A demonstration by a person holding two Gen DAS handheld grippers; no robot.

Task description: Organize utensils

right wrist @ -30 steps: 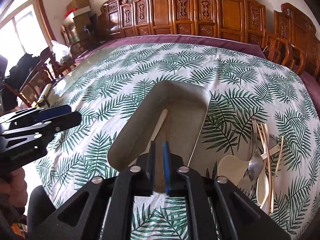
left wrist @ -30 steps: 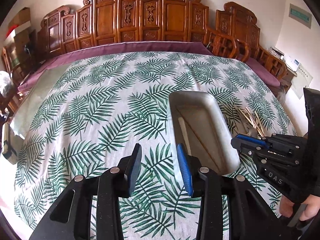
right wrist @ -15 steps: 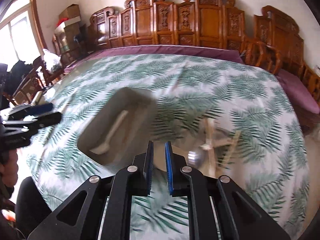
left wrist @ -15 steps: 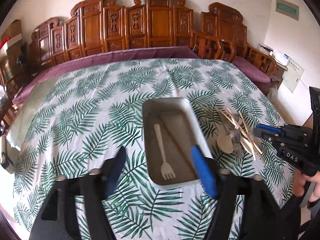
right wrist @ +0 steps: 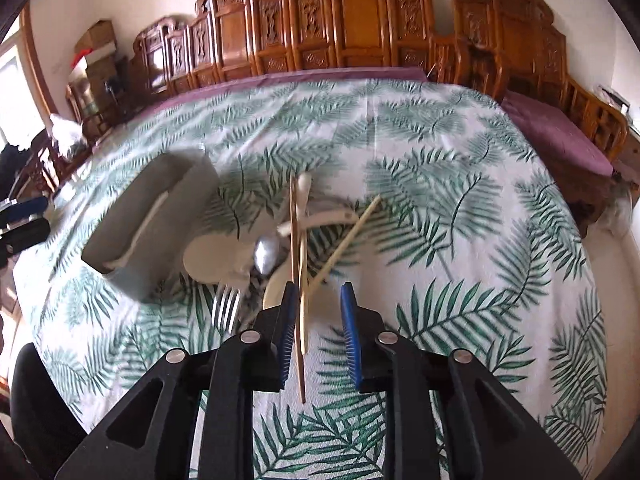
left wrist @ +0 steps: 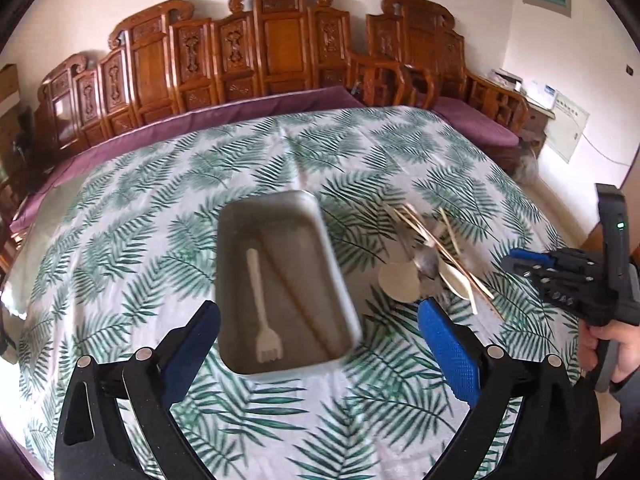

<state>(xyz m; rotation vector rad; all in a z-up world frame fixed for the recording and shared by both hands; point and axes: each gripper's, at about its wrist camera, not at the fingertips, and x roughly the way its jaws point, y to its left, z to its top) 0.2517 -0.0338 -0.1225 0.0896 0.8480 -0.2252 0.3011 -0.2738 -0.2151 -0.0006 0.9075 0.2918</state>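
Note:
A metal tray (left wrist: 336, 264) sits on the leaf-print tablecloth and holds a white plastic fork (left wrist: 262, 312) and a chopstick (left wrist: 298, 300). A pile of utensils (left wrist: 428, 264) lies right of it: cream spoons, a metal spoon, a metal fork (right wrist: 226, 306) and wooden chopsticks (right wrist: 298, 256). My left gripper (left wrist: 316, 344) is wide open above the tray's near end. My right gripper (right wrist: 318, 332) is open over the pile's near side, with chopstick ends between its jaws. The tray (right wrist: 120, 248) lies to its left.
The table (left wrist: 140, 208) is covered by the leaf-print cloth over a purple cloth. Carved wooden chairs (left wrist: 280, 48) line its far side. The right gripper (left wrist: 568, 280) shows at the right edge of the left wrist view.
The left gripper has pulled back, risen and opened wider. The right gripper has swung right from the tray to the utensil pile and opened around the chopstick ends.

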